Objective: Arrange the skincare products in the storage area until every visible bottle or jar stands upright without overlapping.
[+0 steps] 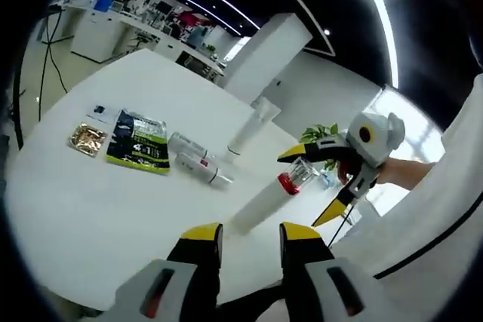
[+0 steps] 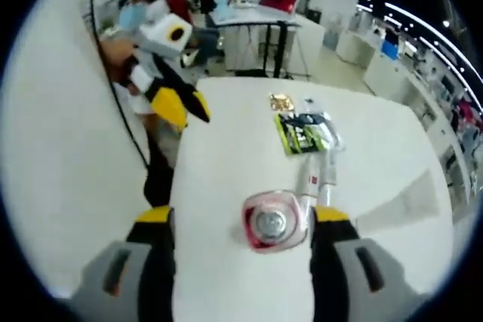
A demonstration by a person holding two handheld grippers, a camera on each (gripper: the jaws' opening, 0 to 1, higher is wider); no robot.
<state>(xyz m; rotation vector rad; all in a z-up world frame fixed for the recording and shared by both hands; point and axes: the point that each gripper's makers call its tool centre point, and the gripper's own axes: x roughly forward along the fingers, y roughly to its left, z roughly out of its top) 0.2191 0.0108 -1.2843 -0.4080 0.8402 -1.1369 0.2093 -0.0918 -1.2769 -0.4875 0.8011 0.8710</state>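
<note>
Right hand-held gripper carrying a red-capped clear jar above the white tabletop

In the right gripper view, the right hand-held gripper (image 2: 241,220) sat at lower centre with the small clear jar (image 2: 273,222) between its jaws, red cap toward the camera; the left gripper view showed the same jar (image 1: 296,176) right of centre, pinched and raised off the tabletop (image 1: 90,209). The jar appeared rigid, smooth and probably light; a slippery wall and possible fragility called for a moderate grip across the body below the cap. The left hand-held gripper (image 1: 250,240) stood spread and empty at bottom centre. Two small bottles (image 1: 198,157) lay on their sides beside a dark packet (image 1: 138,145), and a white tube (image 1: 249,132) stood upright behind them.
</note>
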